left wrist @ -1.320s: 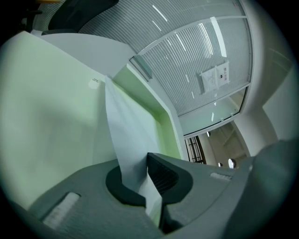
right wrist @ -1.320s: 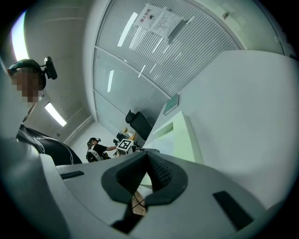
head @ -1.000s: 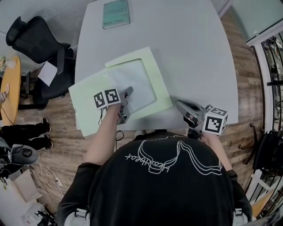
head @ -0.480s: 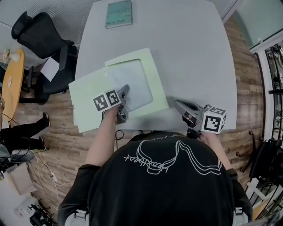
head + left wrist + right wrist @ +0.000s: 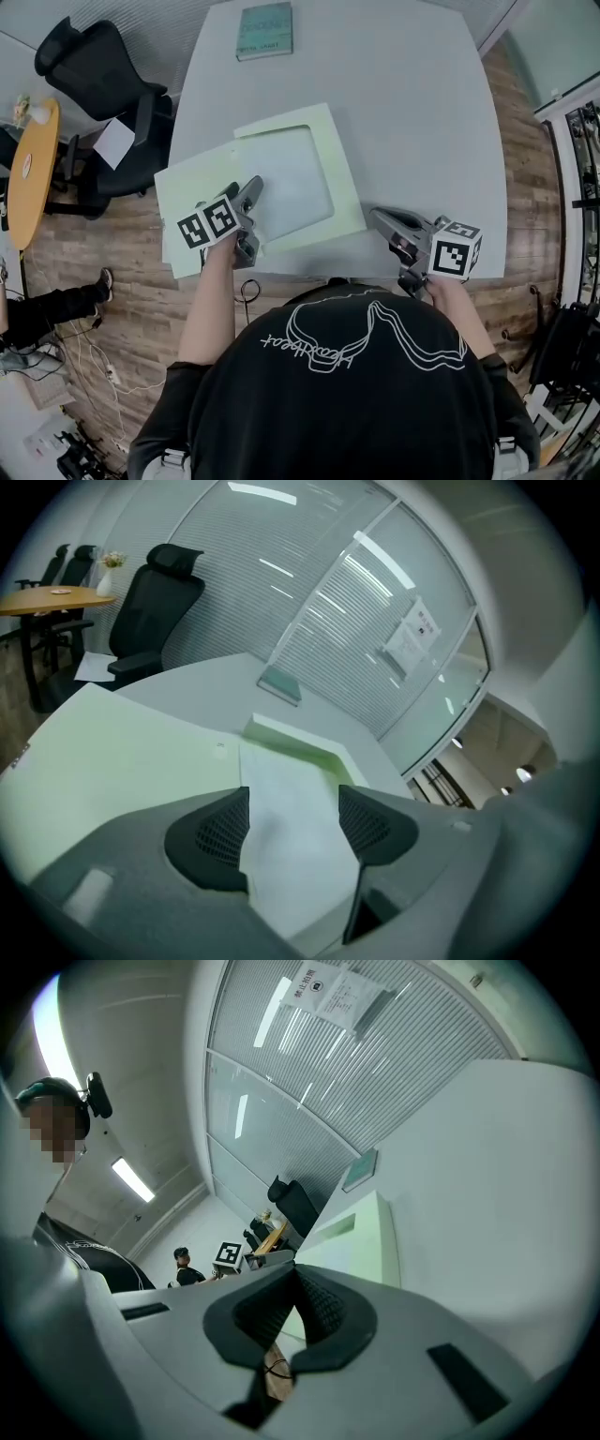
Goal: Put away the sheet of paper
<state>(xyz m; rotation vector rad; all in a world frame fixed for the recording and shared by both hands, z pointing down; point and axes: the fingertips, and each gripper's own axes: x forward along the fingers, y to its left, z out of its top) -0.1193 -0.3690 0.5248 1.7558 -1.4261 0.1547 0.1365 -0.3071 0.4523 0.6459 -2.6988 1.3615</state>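
A pale green folder [image 5: 197, 202] lies open on the grey table [image 5: 412, 122]. The white sheet of paper [image 5: 295, 183] rests flat on its right half, framed by the green border. My left gripper [image 5: 251, 217] hovers over the folder's near middle, at the sheet's near left corner. Its jaws are opening; in the left gripper view the sheet [image 5: 281, 771] shows through the gap of the gripper [image 5: 292, 822], and the pads do not press on it. My right gripper [image 5: 382, 225] rests near the table's front edge, right of the folder, shut and empty [image 5: 298, 1283].
A teal book [image 5: 264, 30] lies at the table's far edge. A black office chair [image 5: 94, 84] stands left of the table, beside a round wooden table [image 5: 28, 169]. Another person's legs [image 5: 37, 305] show at the far left, on the wooden floor.
My left gripper's jaws have spread apart and let go of the sheet. That gripper has drawn back left, toward the near edge. The right gripper has stayed put.
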